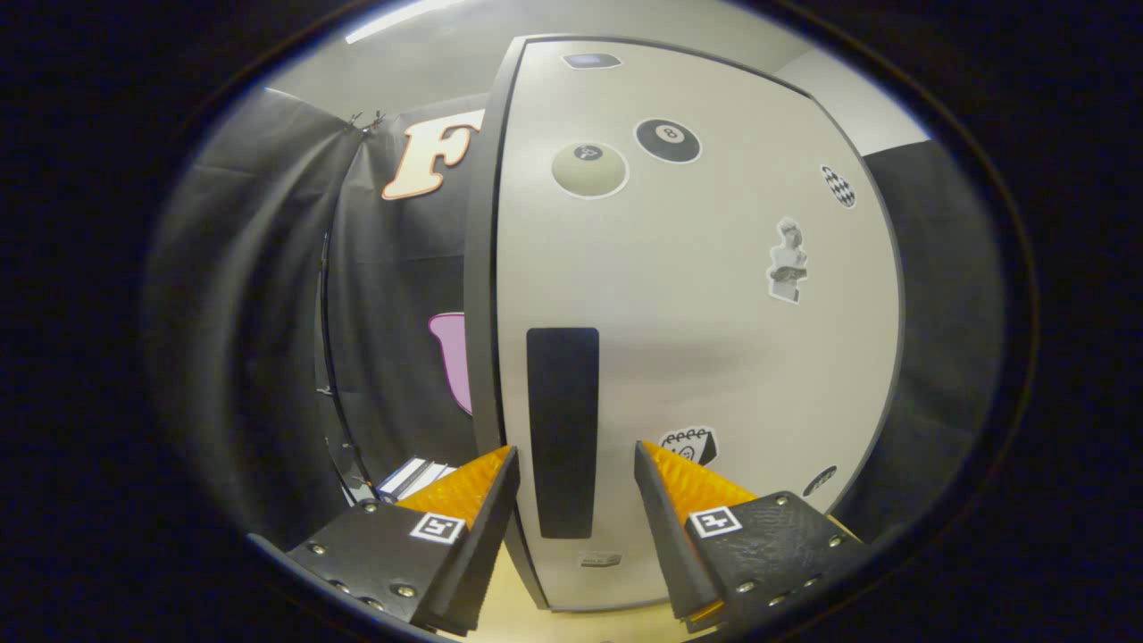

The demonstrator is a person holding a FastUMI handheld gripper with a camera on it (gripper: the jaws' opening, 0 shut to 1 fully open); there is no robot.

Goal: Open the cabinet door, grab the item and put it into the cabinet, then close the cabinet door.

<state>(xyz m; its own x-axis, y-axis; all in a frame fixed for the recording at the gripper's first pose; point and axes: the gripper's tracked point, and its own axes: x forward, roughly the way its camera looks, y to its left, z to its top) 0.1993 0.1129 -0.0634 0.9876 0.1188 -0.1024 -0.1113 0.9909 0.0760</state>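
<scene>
Largest by far, one pale cabinet door (714, 357) with a dark edge, shut flush, filling the centre and right of the frame from top to bottom; beside it on the left, black booth cloth hanging in folds; beyond the door's upper right corner, a strip of pale wall

On the door, one tall dark handle recess (563, 433), upright, lower centre-left, just inside the door's left edge; stickers scattered over the door face, eight counted: one pale billiard ball (589, 169) and one black eight-ball (667, 140) side by side near the top, one small dark oval (591, 61) above them, one checkered oval (838, 186) at upper right, one bust figure (788, 260) right of centre, one notepad-like sticker (688, 444) low beside the handle recess, one dark oval (819, 480) at lower right, one small label (599, 560) under the recess

At lower left, past the door's edge, a small stack of flat white and dark things (413, 478), too small to name; no telling whether that is the item to stow

At the bottom, one gripper (574, 464), pointed straight at the door, fingers spread wide and gripping nothing; handle recess framed between the two tips; left finger (464, 500) over the door's left edge, right finger (688, 500) over the door face next to the notepad sticker; contact with the door not clear; a strip of light wooden surface (509, 616) low between the fingers
</scene>
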